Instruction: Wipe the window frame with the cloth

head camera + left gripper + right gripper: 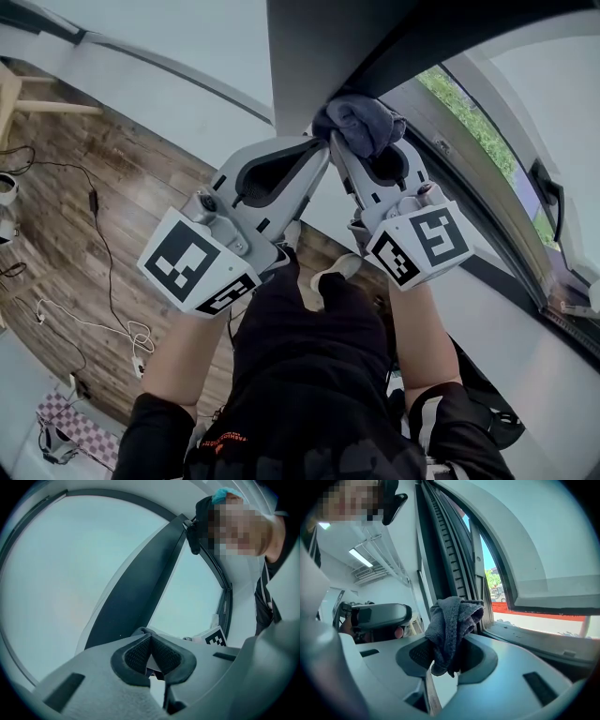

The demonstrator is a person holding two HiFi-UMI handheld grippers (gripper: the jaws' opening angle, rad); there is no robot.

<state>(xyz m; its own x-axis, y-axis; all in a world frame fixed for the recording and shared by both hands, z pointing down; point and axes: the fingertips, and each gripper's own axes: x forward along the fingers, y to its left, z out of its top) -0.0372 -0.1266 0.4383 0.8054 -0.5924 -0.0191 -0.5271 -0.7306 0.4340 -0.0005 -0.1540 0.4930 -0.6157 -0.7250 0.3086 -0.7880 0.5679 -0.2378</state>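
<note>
Gripped bunched cloth [452, 620] in right gripper [446, 654] at window frame [440, 559]; held left gripper [151, 654] closed, empty. Risked snagging cloth loose on frame's track.

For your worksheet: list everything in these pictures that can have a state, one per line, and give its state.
cloth: bunched up, clamped, held against the window frame.
right gripper: shut on the cloth.
left gripper: shut, nothing seen in it, tip next to the cloth.
cable: lying loose on the floor.
</note>
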